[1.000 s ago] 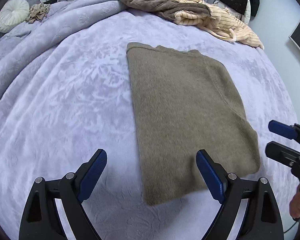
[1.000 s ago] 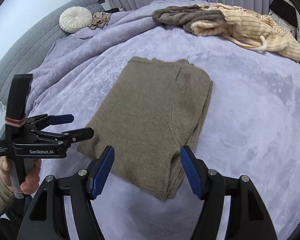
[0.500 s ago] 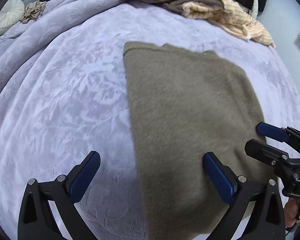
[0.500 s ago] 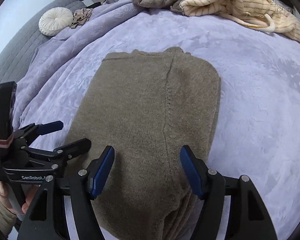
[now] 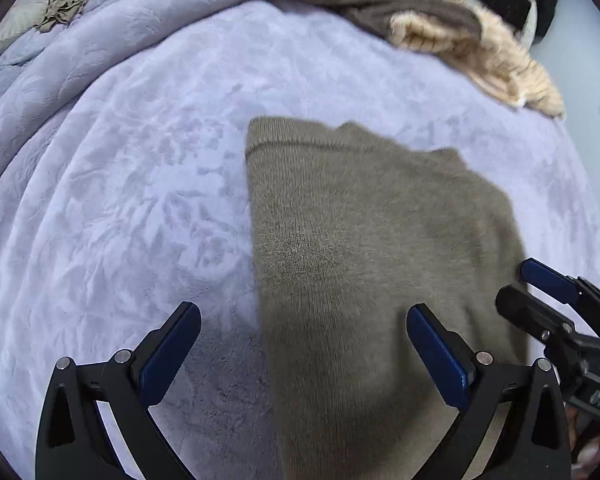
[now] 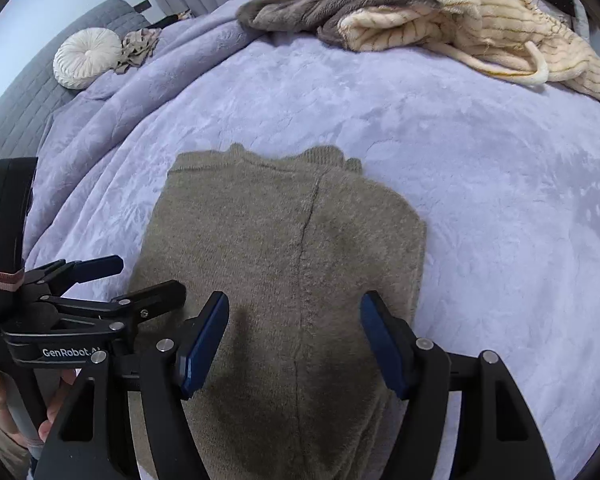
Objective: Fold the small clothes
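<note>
Sweater (image 5: 364, 264): olive knit, folded into a long panel, flat on the bed (image 5: 132, 184); collar end far from the cameras, a vertical seam down its upper layer.
Left tool (image 5: 304, 344): spread as wide as it goes, holding nothing; its gap hangs over the sweater's left edge, right pad above the knit, left pad above bare blanket. No pad presses the cloth.
Right tool (image 6: 294, 340): partly open, holding nothing; both blue pads hover over the near part of the sweater, one each side of the seam. Whether they touch the knit I cannot tell.
Tools together: side by side at the sweater's near end, the left one just beside the right in the right wrist view, a hand (image 6: 4, 396) around its handle.
Pile (image 6: 420, 20): brown and cream clothes, well apart at the bed's far side.
Cushion (image 6: 86, 58): round, white, far left by the headboard.
</note>
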A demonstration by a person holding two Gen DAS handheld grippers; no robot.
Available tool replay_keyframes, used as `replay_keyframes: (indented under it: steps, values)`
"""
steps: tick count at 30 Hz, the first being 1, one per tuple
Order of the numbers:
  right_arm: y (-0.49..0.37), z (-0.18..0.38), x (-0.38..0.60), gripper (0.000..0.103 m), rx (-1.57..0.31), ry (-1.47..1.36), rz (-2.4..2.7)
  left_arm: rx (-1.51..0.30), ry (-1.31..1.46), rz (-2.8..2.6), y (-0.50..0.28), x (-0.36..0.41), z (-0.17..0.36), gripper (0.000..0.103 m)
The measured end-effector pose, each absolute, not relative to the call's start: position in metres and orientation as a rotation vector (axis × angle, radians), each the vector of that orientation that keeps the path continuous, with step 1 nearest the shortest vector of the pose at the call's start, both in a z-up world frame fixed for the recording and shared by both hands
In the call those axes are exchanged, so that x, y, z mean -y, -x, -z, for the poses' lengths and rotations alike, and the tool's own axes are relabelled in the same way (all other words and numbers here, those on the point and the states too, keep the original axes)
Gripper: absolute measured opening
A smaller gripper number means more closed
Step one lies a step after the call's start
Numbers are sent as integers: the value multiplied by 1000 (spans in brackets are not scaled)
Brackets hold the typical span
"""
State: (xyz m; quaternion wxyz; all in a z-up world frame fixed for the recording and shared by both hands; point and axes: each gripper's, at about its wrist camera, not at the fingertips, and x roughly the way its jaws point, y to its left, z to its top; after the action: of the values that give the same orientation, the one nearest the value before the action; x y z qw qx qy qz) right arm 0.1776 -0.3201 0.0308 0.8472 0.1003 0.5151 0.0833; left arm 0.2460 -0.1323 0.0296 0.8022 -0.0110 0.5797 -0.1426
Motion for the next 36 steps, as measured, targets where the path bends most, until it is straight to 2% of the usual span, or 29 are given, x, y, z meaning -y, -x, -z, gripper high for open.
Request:
replay_keyframes:
  steps: [10,22,30,36]
  values:
    - [-125,-55,342,73,-1019,-244,-119,-1151,-32,354,-192,130,-60,103]
    - [-121,-33,350,73,-1061,-273,-91,-1153,-87,366,-187,144,-48,103]
    - [-134,-13,355,73,-1105,-302,-90,-1237,-47,380,-208,144,-11,103]
    - [-136,-28,340,73,-1061,-237,-85,-1146,-140,303,-200,151,-30,103]
